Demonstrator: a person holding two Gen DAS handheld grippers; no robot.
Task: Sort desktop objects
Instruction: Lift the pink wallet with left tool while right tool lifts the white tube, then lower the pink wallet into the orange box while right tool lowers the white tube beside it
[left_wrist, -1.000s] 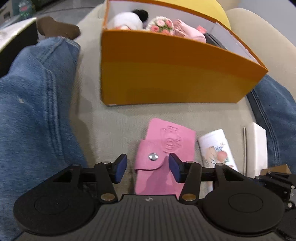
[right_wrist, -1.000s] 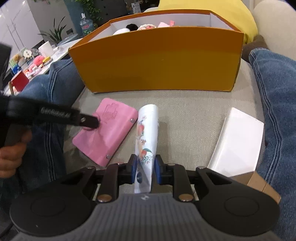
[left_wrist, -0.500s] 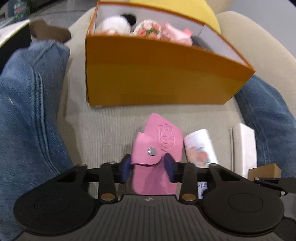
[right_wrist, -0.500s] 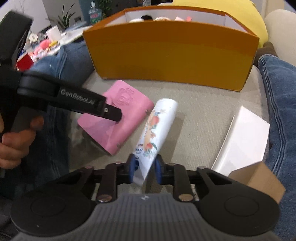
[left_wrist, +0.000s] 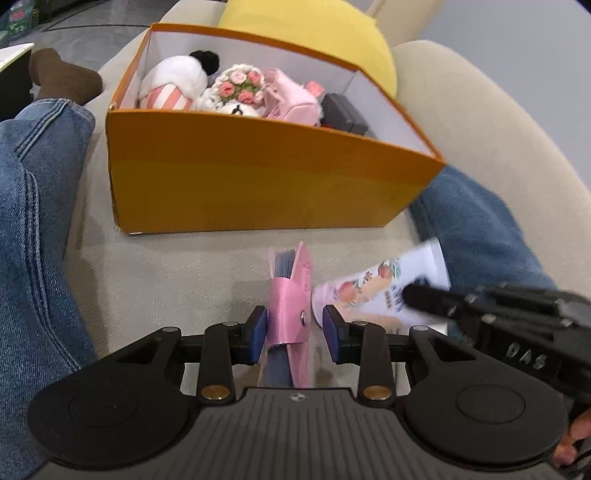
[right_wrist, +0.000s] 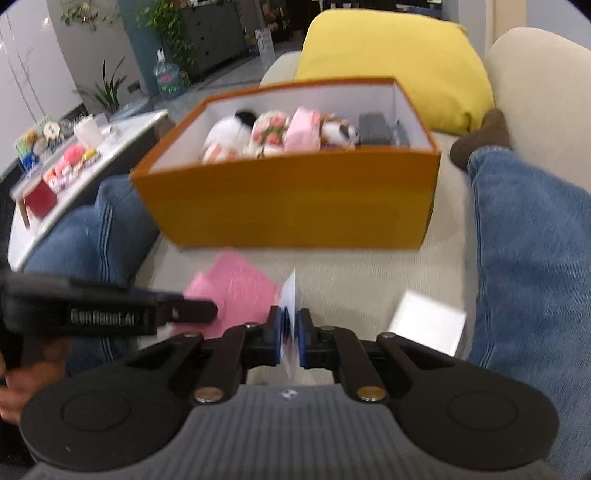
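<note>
I see the pink pouch (left_wrist: 291, 295) standing on edge, long axis pointing away toward the orange box (left_wrist: 258, 173), between my left gripper (left_wrist: 295, 328) pads; jaws have just narrowed, whether both pads press it I cannot tell. My right gripper (right_wrist: 291, 338), nearly closed, pinches the white tube (left_wrist: 384, 291), lifted. Beige sofa cushion (left_wrist: 166, 273) underneath; yellow pillow (right_wrist: 391, 62) behind.

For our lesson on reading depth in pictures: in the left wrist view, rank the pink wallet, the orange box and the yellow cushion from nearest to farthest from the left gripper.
1. Pink wallet: between the fingers of the left gripper.
2. Orange box: ahead on the sofa, past the wallet.
3. Yellow cushion: behind the box, farthest back.
</note>
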